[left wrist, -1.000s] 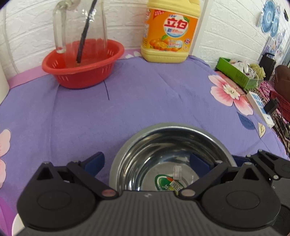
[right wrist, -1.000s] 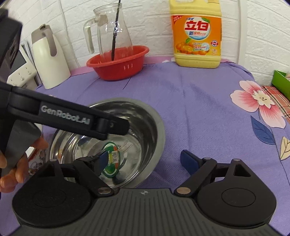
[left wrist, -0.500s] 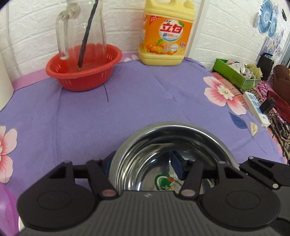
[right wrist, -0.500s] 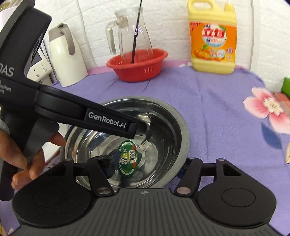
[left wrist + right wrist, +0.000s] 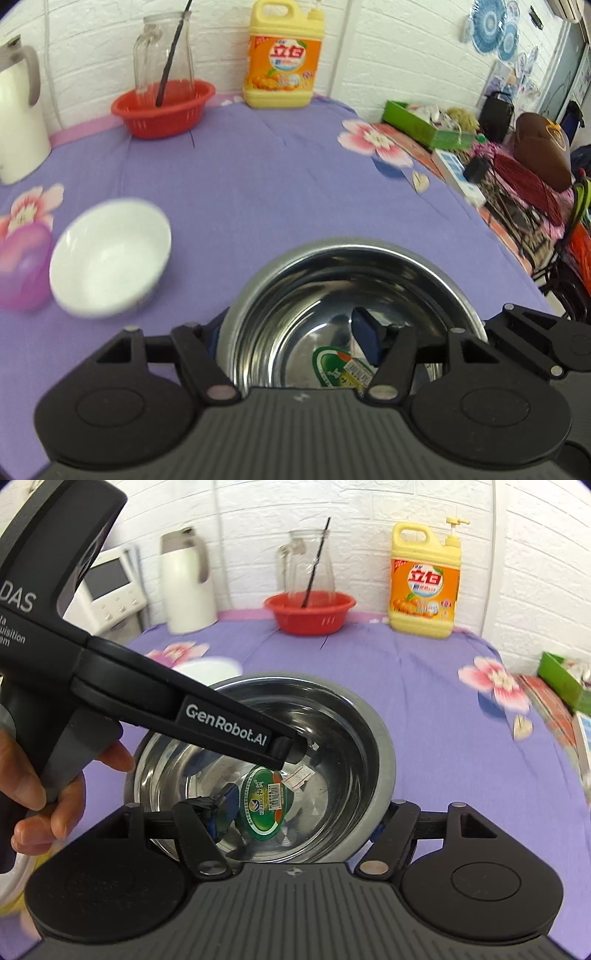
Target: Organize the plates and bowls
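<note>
A steel bowl (image 5: 332, 288) with a green sticker inside is held up off the purple tablecloth by both grippers. My left gripper (image 5: 291, 339) is shut on its left rim, one finger inside and one outside. My right gripper (image 5: 306, 812) is shut on its near right rim in the same way; the bowl (image 5: 362, 731) fills the middle of the right wrist view. A white bowl (image 5: 110, 254) sits on the cloth at the left, next to a purple plastic bowl (image 5: 22, 269).
A red basket (image 5: 164, 110) holding a glass jug, a yellow detergent bottle (image 5: 282, 62) and a white thermos (image 5: 186, 583) stand along the back wall. Clutter with a green box (image 5: 424, 125) lies off the table's right edge.
Both grippers closed on the steel bowl's rim and lifted it. The views rose and pulled back, so the white and purple bowls came into sight.
</note>
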A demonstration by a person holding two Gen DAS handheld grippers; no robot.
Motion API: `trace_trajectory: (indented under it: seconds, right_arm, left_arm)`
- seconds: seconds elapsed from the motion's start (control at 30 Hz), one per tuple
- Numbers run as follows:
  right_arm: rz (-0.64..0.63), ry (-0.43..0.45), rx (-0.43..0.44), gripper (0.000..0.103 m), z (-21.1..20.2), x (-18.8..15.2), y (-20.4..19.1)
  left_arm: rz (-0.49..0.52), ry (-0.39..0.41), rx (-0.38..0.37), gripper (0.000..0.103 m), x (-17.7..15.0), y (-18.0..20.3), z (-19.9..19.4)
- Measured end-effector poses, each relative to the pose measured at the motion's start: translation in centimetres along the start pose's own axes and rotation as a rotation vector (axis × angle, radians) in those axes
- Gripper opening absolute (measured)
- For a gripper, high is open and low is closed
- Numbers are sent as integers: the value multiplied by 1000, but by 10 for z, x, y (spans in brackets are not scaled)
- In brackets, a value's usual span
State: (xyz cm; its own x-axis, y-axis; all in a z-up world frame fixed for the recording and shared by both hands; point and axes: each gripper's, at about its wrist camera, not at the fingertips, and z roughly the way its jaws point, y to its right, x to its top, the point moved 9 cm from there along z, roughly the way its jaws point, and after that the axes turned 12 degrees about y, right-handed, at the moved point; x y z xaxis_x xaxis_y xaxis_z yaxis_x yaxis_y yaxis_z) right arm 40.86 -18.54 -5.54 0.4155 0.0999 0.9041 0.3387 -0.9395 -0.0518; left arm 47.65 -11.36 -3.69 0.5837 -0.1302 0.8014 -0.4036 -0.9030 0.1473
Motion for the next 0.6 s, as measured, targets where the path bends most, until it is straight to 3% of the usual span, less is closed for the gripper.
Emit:
trace_trajectory:
  seconds: [0.3,0.6]
  right_arm:
    - [8,-35,29,103,-46,-55,-37]
    - [3,-79,63,103,-44,-74,-51]
  left_arm:
    - [-16,-32,-4,64,-82,8,-47]
    - [-3,-7,34,65,-102,3,-49]
